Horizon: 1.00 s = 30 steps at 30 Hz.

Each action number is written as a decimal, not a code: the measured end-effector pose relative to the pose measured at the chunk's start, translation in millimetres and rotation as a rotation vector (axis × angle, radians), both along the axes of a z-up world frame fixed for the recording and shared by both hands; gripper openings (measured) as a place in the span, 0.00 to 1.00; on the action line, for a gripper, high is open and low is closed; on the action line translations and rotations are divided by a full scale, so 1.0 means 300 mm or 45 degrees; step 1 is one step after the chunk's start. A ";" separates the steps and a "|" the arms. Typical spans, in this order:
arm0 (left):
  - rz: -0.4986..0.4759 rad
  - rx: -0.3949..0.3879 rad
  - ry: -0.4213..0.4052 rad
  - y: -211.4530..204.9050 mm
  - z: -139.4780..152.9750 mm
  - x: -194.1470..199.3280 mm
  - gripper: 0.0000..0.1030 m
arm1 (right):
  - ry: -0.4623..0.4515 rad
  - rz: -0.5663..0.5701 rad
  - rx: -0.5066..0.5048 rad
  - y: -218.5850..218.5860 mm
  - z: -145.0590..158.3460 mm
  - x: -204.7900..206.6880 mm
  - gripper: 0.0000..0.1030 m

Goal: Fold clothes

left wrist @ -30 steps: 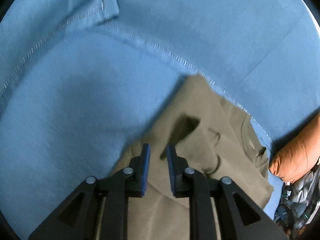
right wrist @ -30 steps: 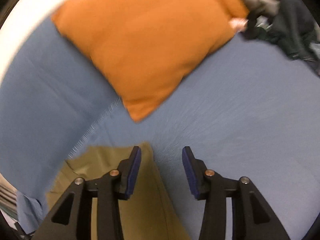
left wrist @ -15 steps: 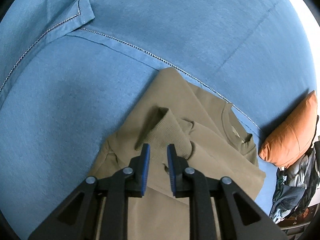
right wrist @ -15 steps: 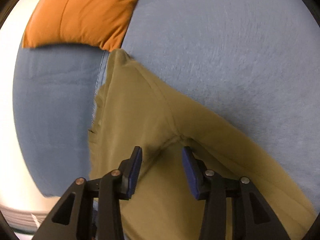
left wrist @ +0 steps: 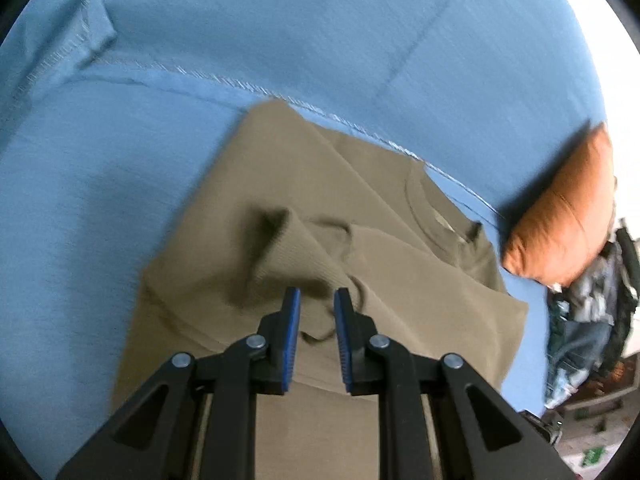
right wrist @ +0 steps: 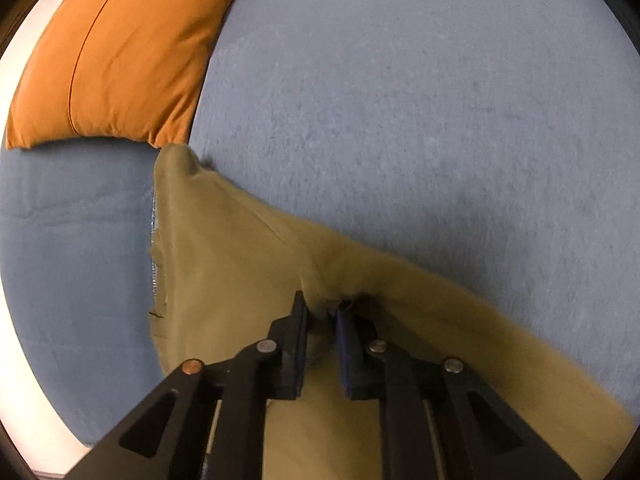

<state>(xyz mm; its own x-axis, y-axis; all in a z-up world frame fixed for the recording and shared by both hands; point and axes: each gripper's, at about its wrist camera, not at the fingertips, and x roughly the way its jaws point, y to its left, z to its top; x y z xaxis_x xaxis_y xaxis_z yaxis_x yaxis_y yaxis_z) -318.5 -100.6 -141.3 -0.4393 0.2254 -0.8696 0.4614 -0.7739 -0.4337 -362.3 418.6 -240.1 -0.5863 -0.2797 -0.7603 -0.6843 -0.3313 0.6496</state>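
I am pinching a fold of the olive sweatshirt [right wrist: 224, 256] in my right tool [right wrist: 322, 314], nearly shut on the cloth, while my left tool [left wrist: 316, 304] is hovering slightly parted and empty over its ribbed cuff [left wrist: 288, 248] on the blue sofa [left wrist: 100, 200] beside an orange cushion [left wrist: 560, 216].

Olive-green sweatshirt [left wrist: 288, 184] lying on the blue couch, partly folded already. Both sleeves are flipped in across the chest, and one ribbed cuff [left wrist: 292, 248] is bunched up in the middle with its opening poking upward. The round neckline [left wrist: 430, 216] sits up near the seam where seat meets backrest. From the right wrist view the fabric [right wrist: 224, 256] is pulled into a taut ridge, one corner peaking upward.
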 end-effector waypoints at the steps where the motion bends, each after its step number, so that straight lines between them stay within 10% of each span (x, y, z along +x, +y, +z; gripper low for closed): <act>1: -0.006 0.013 -0.011 0.001 -0.013 -0.005 0.17 | -0.008 0.015 0.013 -0.012 0.024 0.007 0.17; 8: 0.054 0.148 -0.036 -0.047 -0.056 -0.007 0.02 | 0.170 0.150 0.309 -0.106 0.215 0.001 0.17; 13: 0.061 0.006 0.152 -0.094 0.085 -0.020 0.29 | 0.210 0.257 0.343 -0.108 0.239 -0.055 0.18; 19: 0.001 0.152 0.183 -0.123 0.037 -0.070 0.30 | 0.065 0.323 0.314 -0.097 0.168 -0.082 0.18; 22: -0.071 0.268 0.169 -0.097 -0.020 -0.100 0.22 | -0.002 0.341 0.283 -0.092 0.112 -0.085 0.17; 23: -0.102 0.279 0.177 -0.084 -0.024 -0.107 0.04 | -0.007 0.341 0.276 -0.090 0.105 -0.086 0.17; 30: -0.003 -0.010 0.046 -0.038 -0.004 -0.079 0.06 | -0.012 0.355 0.335 -0.103 0.129 -0.101 0.18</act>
<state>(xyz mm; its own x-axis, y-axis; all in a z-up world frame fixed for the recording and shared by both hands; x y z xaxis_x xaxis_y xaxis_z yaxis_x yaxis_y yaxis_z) -342.1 -111.9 -142.6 -0.4698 0.2193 -0.8551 0.4439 -0.7786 -0.4436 -392.5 387.9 -201.3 -0.5080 -0.2220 -0.8322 -0.5498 -0.6602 0.5117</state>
